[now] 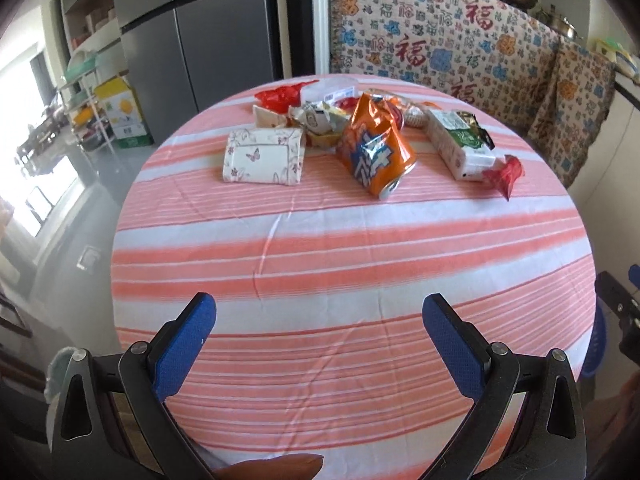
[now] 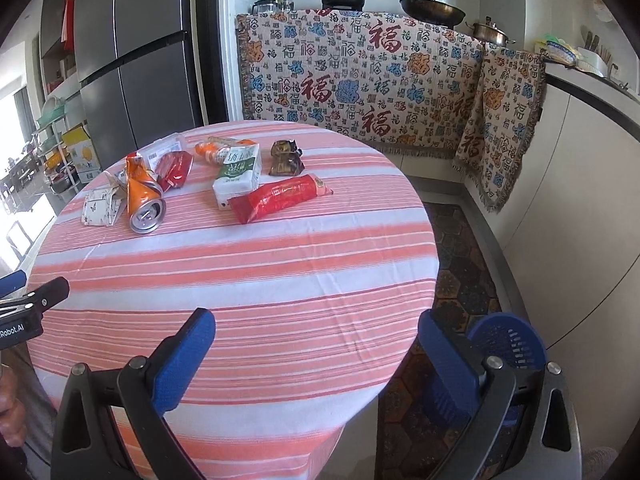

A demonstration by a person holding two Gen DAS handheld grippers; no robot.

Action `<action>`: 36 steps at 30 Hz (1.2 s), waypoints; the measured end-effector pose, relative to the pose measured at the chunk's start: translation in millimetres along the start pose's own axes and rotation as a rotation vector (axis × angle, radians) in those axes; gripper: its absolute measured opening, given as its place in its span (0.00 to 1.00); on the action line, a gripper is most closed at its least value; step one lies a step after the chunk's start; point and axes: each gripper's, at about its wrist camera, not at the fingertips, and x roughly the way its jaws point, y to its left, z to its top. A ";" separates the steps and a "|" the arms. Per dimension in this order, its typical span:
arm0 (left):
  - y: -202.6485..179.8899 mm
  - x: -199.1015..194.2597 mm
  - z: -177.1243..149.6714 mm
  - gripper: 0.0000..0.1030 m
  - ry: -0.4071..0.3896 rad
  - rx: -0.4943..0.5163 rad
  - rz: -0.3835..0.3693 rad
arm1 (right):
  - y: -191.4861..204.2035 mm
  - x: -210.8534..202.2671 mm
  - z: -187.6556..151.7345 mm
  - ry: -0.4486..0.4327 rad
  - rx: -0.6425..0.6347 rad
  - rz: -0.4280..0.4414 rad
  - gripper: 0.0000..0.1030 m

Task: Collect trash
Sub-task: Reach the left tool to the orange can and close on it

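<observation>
Trash lies at the far side of the round table [image 1: 340,280] [image 2: 260,280]: a crushed orange can [image 1: 374,148] [image 2: 143,196], a white and green milk carton [image 1: 460,142] [image 2: 238,178], a red wrapper [image 2: 280,198] [image 1: 505,174], a flowered paper box [image 1: 262,156] [image 2: 102,206], a brown wrapper [image 2: 285,158] and more crumpled packets [image 1: 320,118]. My left gripper [image 1: 320,312] hangs open over the near part of the table, nothing between its fingers. My right gripper [image 2: 316,328] is open too, at the table's near right edge, far from the trash.
A blue basket [image 2: 510,344] [image 1: 598,340] stands on the floor right of the table. A patterned cloth [image 2: 360,76] covers the counter behind, with pans on top. A grey fridge [image 1: 200,32] stands at the back left, shelves and a box beside it.
</observation>
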 end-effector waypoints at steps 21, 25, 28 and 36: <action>-0.3 34.0 -9.0 1.00 0.051 0.020 -0.069 | 4.1 143.0 80.3 0.107 0.030 -0.006 1.00; -3.9 39.7 -6.2 1.00 0.078 -0.001 -0.107 | -21.3 129.8 61.5 0.145 0.028 -0.078 1.00; -6.1 37.2 11.4 1.00 0.070 -0.030 -0.109 | -29.5 116.9 42.6 0.169 0.034 -0.007 1.00; -33.4 62.3 102.5 0.99 0.015 -0.094 -0.099 | -14.7 106.3 17.0 0.154 -0.015 0.063 1.00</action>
